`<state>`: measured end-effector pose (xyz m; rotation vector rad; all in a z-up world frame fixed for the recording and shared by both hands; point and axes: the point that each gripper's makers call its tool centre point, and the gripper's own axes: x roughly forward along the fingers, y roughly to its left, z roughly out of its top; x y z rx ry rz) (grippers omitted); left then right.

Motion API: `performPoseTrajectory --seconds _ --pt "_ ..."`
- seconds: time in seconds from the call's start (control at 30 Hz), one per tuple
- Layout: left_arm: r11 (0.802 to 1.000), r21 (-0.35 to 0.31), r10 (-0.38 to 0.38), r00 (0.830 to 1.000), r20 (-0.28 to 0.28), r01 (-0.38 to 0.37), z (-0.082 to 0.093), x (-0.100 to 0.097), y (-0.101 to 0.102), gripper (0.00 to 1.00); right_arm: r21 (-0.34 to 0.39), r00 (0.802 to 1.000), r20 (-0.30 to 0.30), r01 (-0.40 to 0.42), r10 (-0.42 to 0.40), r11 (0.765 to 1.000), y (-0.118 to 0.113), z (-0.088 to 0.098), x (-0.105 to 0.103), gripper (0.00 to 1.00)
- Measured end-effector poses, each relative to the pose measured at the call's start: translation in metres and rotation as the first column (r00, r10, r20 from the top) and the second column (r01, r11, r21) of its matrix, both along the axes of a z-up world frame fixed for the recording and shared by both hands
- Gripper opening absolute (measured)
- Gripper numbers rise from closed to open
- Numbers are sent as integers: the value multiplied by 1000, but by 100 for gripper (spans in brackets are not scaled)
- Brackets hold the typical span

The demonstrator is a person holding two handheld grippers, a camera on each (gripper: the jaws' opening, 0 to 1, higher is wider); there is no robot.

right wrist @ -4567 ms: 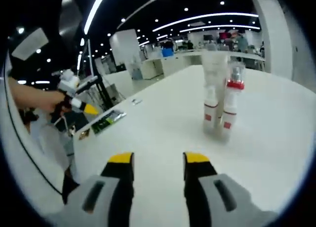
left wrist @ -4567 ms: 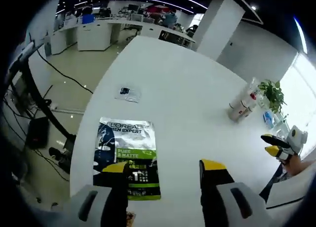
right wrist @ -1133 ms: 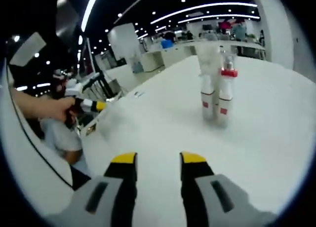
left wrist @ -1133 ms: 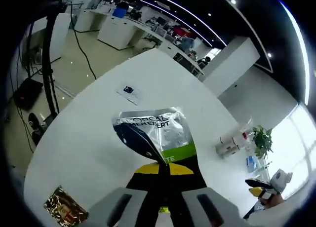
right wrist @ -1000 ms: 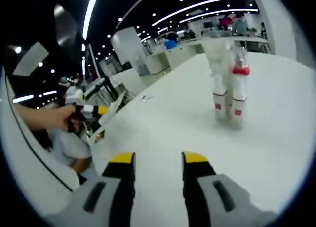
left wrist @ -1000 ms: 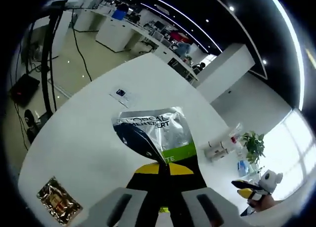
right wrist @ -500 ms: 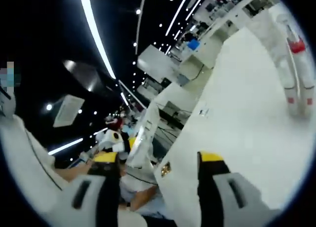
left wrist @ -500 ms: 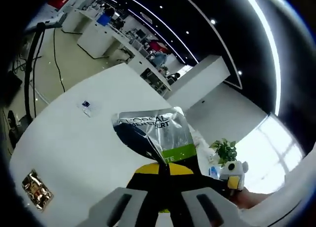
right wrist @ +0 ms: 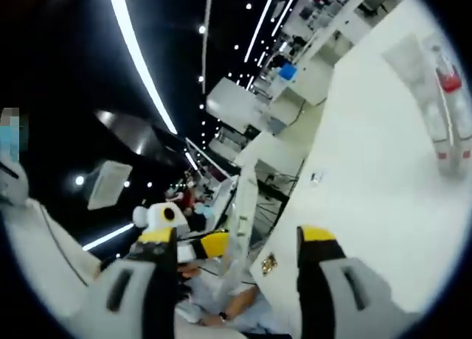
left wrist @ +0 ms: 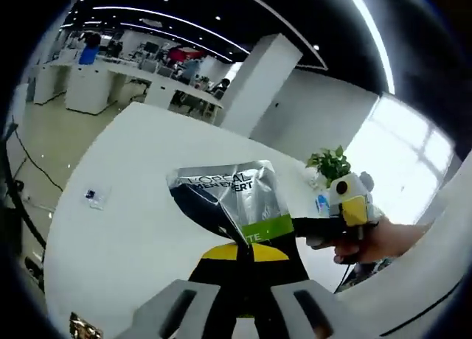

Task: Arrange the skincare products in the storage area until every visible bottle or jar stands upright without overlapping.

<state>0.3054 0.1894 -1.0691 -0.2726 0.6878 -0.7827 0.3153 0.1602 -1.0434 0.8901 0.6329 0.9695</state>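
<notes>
The left gripper (left wrist: 245, 252), black with yellow tips, had its jaws pressed together on the lower edge of a flat silver foil sachet with a dark blue panel and a green band (left wrist: 230, 201), printed with "MEN EXPERT". The sachet stood up from the jaws, lifted clear of the round white table (left wrist: 129, 184). Just right of the sachet, the right gripper (left wrist: 346, 206) came into the left gripper view, white and yellow, held in a person's hand (left wrist: 375, 240); its tips reached to the sachet's green edge, though contact could not be made out.

In the right gripper view, the right gripper (right wrist: 234, 242) had its yellow-tipped jaws spread wide apart with nothing clamped between them. The sachet (right wrist: 241, 219) appeared edge-on as a thin pale strip between those jaws, with the left gripper (right wrist: 209, 245) gripping it from below.

Farther out on the table, a small white packet with a dark square (left wrist: 96, 197) lay flat near the left edge, and a small gold foil packet (left wrist: 85, 326) lay at the near edge. Translucent white bottles with red bands, one with a red cap (right wrist: 440, 103), stood close together on the table (right wrist: 369, 177); their contents could not be seen. A green potted plant (left wrist: 330, 163) stood at the table's far side.
</notes>
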Motion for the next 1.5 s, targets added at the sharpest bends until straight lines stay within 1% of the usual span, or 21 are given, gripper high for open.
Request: performPoseTrajectory --seconds 0.07,0.17,0.37,0.53,0.6,0.67,0.8,0.83,0.9,0.93,1.0,1.1,1.13,1.2,1.27,1.3,1.33,1.37,1.43,1.47,1.5 --pt "998 52 -43 999 18 42 0 -2 -8 1 -12 1000 -17 3 -3 1000 0 0 0 49" --pt "983 138 -130 990 62 121 2 -7 -24 1 -29 999 -40 25 -27 999 -9 -2 1 24" --pt "972 191 -161 981 104 140 5 -11 -36 2 -85 998 -55 26 -31 996 -25 -15 -4 1" --pt "983 137 -142 983 115 126 5 -13 -39 10 -71 999 -46 9 -12 997 -34 -8 -9 0" --pt "985 128 -132 985 115 117 4 -13 -37 29 -61 999 -37 1 -3 998 -38 -4 -11 0" --pt "996 46 -78 993 92 74 8 -11 -33 39 -40 999 -40 -16 14 999 -44 -1 -12 0" --pt "991 -128 -37 998 42 42 20 -8 -27 44 2 991 -22 -130 130 992 -44 7 -26 0" --pt "981 -189 -43 999 32 48 26 -8 -28 44 17 986 -13 -167 167 986 -43 11 -31 0" --pt "937 -340 -89 996 -22 76 38 -12 -34 44 35 980 17 -197 196 980 -42 20 -36 0" --pt "922 -376 -128 990 -55 98 40 -15 -37 44 62 976 26 -215 214 975 -42 26 -39 0" --pt "907 -398 -167 985 -41 138 45 -18 -42 40 76 972 41 -234 231 969 -41 31 -41 0" --pt "883 -420 -245 969 -37 208 49 -25 -48 20 78 970 49 -240 237 968 -42 33 -39 0" --pt "889 -422 -221 974 -56 178 48 -20 -46 19 85 971 49 -239 235 967 -45 34 -37 0" --pt "869 -461 -238 969 -70 180 53 -21 -47 12 91 972 45 -232 229 968 -48 33 -34 0" --pt "830 -525 -268 960 -77 189 63 -24 -49 2 111 976 41 -215 212 970 -52 35 -31 0" --pt "821 -538 -268 961 -73 189 66 -24 -50 2 116 978 43 -207 203 971 -53 36 -30 0" --pt "831 -525 -255 965 -68 182 64 -22 -50 1 134 978 54 -207 202 969 -53 39 -30 0" --pt "821 -544 -254 965 -71 176 67 -23 -52 1 136 979 66 -202 195 970 -54 41 -29 0" --pt "796 -589 -233 969 -84 141 72 -18 -53 1 155 984 131 -142 122 978 -59 50 -17 2" --pt "772 -625 -217 972 -90 115 75 -14 -53 1 153 984 148 -121 99 981 -61 51 -13 6" --pt "756 -649 -202 974 -105 87 76 -10 -52 1 152 986 125 -133 114 980 -60 49 -16 13"
